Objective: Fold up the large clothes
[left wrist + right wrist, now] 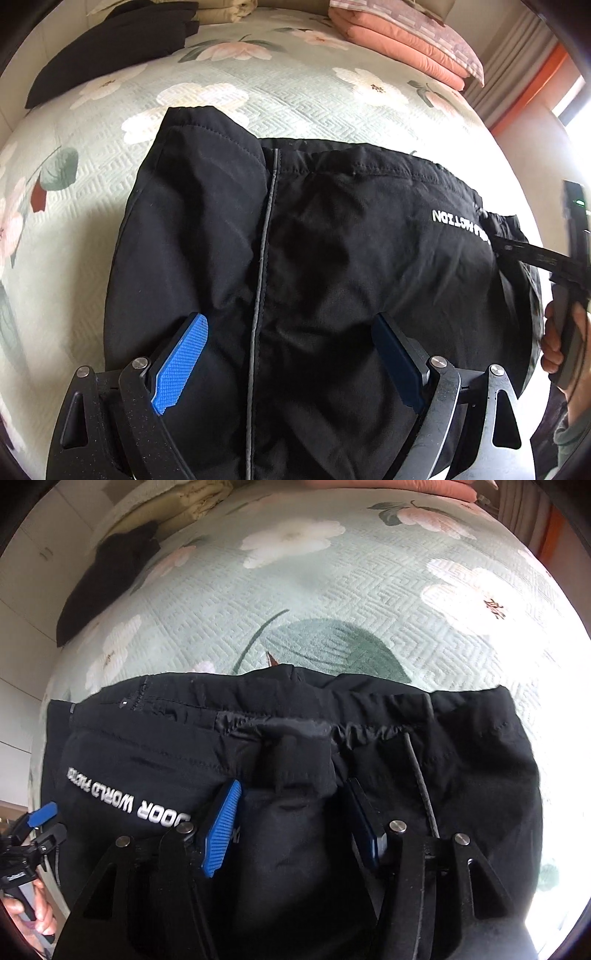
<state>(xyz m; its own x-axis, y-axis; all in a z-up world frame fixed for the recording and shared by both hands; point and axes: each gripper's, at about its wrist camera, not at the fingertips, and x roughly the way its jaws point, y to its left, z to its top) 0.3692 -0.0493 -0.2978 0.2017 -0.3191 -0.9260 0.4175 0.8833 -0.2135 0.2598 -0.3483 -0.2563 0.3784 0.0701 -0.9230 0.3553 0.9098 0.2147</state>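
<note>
Black garment [325,258] on the bed [295,107], seen from both wrist cameras. It lies on the near part of the floral quilt, already doubled over on itself, with a grey piped seam [264,258] running from near to far and white lettering [458,221] toward its right edge. In the right wrist view you see its elastic hem with a drawcord [417,768] along the far edge.

Your left gripper [291,362] hovers above the near left part of the cloth, jaws spread wide and holding nothing. Your right gripper [291,830] is at the right end; its jaws stand partly open astride a raised ridge of fabric [299,760], and whether the pads press on it cannot be told.

Progress, as judged: at least one fold appears made, yet the bundle is broad and puffy, so further folding and flattening remain. Far off to the left lies a folded dark pile [110,48]; far right, folded pink bedding [399,37].
</note>
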